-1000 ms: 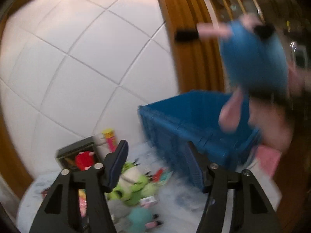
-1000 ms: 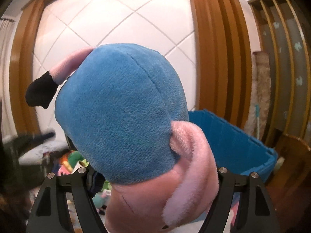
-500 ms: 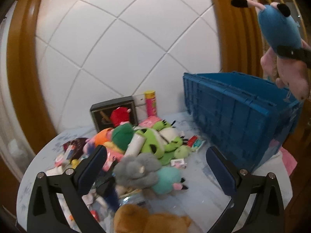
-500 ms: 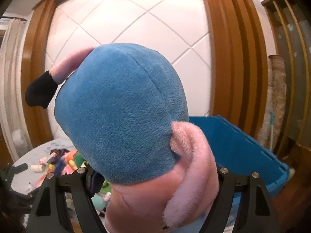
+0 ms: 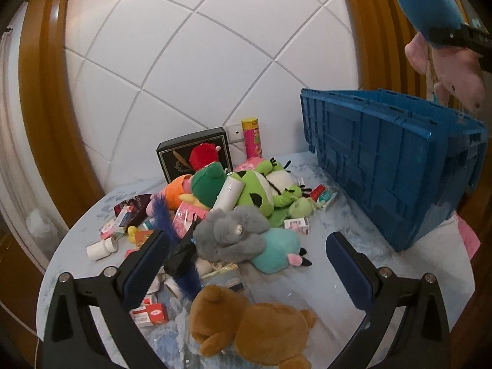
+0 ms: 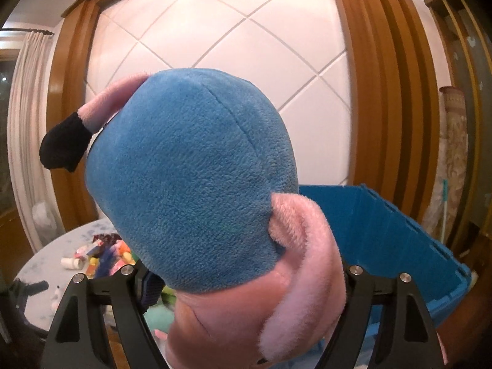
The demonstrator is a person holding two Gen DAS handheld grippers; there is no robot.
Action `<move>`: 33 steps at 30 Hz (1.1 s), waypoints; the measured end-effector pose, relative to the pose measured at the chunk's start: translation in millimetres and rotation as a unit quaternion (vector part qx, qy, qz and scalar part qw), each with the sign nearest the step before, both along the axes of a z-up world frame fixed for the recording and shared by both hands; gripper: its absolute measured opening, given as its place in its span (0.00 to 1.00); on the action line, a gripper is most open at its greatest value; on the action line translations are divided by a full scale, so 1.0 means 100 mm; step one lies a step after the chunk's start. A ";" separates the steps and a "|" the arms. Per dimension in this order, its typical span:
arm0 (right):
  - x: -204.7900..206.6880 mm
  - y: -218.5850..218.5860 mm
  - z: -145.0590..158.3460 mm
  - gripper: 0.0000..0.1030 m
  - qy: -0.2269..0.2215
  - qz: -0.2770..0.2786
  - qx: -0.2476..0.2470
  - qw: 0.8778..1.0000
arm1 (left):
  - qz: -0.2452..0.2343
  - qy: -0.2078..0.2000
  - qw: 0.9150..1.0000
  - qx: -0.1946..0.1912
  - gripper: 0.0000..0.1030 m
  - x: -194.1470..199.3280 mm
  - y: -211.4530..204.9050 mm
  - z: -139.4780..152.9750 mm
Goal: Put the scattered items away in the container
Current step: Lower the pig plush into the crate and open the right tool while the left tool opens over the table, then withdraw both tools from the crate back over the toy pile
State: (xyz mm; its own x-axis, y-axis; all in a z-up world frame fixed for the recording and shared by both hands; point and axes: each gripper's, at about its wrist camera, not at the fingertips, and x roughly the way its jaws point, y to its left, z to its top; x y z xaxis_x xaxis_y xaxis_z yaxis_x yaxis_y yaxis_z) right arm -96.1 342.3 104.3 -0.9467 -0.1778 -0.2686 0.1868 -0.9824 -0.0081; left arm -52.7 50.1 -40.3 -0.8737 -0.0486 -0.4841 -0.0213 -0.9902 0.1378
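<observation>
A blue and pink plush pig (image 6: 196, 184) fills the right wrist view, and my right gripper (image 6: 243, 289) is shut on it. Seen from the left wrist, the same pig (image 5: 430, 9) hangs high above the blue crate (image 5: 384, 153), held at the crate's far right rim. My left gripper (image 5: 246, 264) stands open over the toy pile with nothing between its fingers. Under it lie a grey plush (image 5: 230, 233), a teal plush (image 5: 276, 252) and a brown teddy bear (image 5: 252, 329). The blue crate (image 6: 384, 233) shows behind the pig.
A round pale table (image 5: 323, 292) carries the pile: green plushes (image 5: 255, 190), an orange plush (image 5: 175, 190), small boxes (image 5: 150, 310), a white bottle (image 5: 101, 247). A black box (image 5: 184, 156) and a pink tube can (image 5: 252, 138) stand by the tiled wall. Pink cloth (image 5: 467, 236) lies beside the crate.
My left gripper has swung left and down from the crate to face the toy pile and has opened wider. The right gripper keeps hold of the pig, held high by the crate.
</observation>
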 end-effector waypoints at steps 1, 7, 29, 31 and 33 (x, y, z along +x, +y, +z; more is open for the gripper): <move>0.00 0.02 0.00 0.79 -0.001 -0.002 0.000 1.000 | 0.002 -0.006 1.000 0.007 1.00 0.01 -0.03 -0.06; -0.02 0.21 0.04 0.80 -0.001 -0.027 0.000 1.000 | 0.012 -0.038 0.999 0.022 1.00 0.06 -0.15 -0.30; -0.17 0.56 0.00 0.99 0.005 -0.032 -0.004 0.999 | 0.034 -0.044 0.998 0.020 1.00 0.26 -0.29 -0.42; 0.02 0.32 -0.11 0.99 0.014 0.021 -0.001 1.000 | 0.040 -0.043 0.998 0.015 1.00 0.31 -0.35 -0.43; 0.13 0.12 -0.26 0.99 0.007 0.062 -0.004 0.998 | 0.047 -0.047 0.998 0.012 1.00 0.38 -0.42 -0.46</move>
State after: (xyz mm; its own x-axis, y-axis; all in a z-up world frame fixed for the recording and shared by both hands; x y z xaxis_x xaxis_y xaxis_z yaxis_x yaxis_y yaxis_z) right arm -83.0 354.7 78.8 -0.9210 -0.2959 -0.2533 0.3070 -0.9517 -0.0045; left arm -14.8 7.7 -86.7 -0.8159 -0.1157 -0.5665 0.0608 -0.9915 0.1149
